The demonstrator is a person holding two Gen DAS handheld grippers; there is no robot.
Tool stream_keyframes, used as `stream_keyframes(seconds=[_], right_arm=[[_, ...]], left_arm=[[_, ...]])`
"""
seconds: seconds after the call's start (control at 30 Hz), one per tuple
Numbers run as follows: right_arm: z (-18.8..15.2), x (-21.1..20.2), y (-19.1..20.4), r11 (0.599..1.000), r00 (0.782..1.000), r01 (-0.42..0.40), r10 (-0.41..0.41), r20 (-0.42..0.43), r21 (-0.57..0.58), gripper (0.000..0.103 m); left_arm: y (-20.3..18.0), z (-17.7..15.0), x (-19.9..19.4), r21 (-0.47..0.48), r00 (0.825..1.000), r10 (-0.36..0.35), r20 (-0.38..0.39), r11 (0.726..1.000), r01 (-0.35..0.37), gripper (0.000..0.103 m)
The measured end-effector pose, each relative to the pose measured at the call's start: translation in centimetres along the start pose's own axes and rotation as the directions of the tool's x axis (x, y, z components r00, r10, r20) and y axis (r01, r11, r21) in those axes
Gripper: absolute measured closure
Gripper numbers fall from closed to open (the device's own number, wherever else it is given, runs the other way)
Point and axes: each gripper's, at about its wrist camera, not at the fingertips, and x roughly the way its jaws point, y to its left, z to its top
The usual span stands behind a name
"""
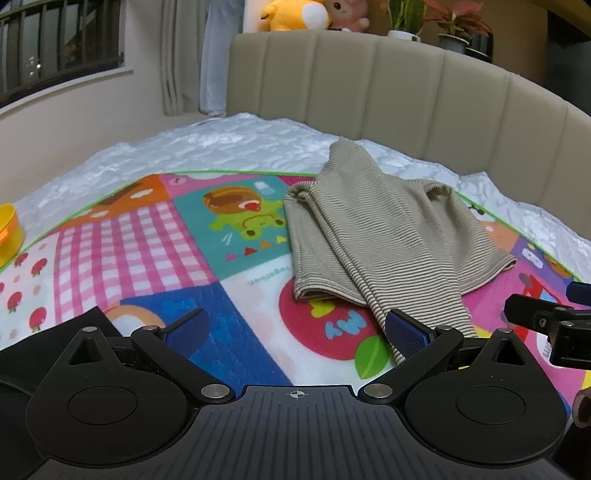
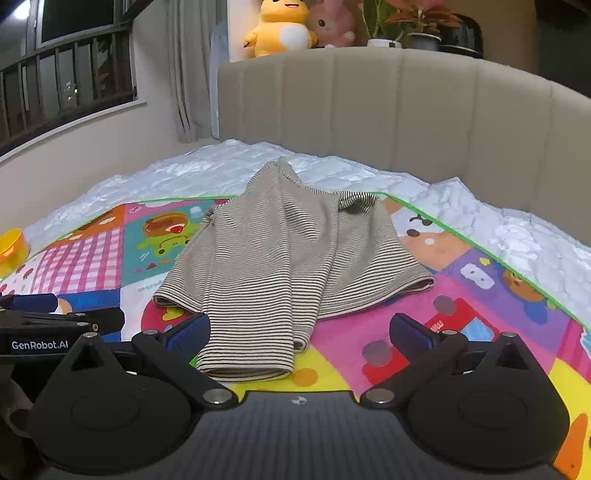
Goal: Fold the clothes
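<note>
A beige striped garment point(image 1: 373, 229) point(image 2: 284, 251) lies on a colourful cartoon play mat point(image 1: 147, 240) point(image 2: 461, 302) spread over a bed. Its sleeves are folded inward and run toward the near edge. My left gripper point(image 1: 299, 330) is open, held above the mat just left of the near sleeve end, whose cuff lies beside the right blue pad point(image 1: 408, 332). My right gripper point(image 2: 301, 332) is open too, its jaws wide on either side of the sleeve cuff point(image 2: 247, 365) without pressing it. Each gripper shows at the edge of the other's view.
A white quilted mattress point(image 1: 207, 147) lies under the mat. A padded beige headboard point(image 1: 388, 92) stands behind, with plush toys point(image 2: 280, 29) and potted plants point(image 2: 413, 22) on its ledge. A yellow container point(image 1: 9, 232) sits at the left edge. A window and curtains are at far left.
</note>
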Motion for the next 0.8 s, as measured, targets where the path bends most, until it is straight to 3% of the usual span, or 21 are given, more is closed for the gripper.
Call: stream_keyframes(seconds=[0.3, 0.8], right_arm=[[0.02, 0.39, 0.06, 0.998, 0.999, 0.032, -0.032, -0.01, -0.045, 0.0], [-0.21, 0.48, 0.07, 0.999, 1.0, 0.015, -0.016, -0.008, -0.038, 0.0]], left_arm=[[-0.19, 0.02, 0.14, 0.025, 1.0, 0.011, 0.006, 1.0, -0.011, 0.0], [0.02, -0.33, 0.52, 0.017, 1.0, 0.009, 0.002, 1.0, -0.009, 0.0]])
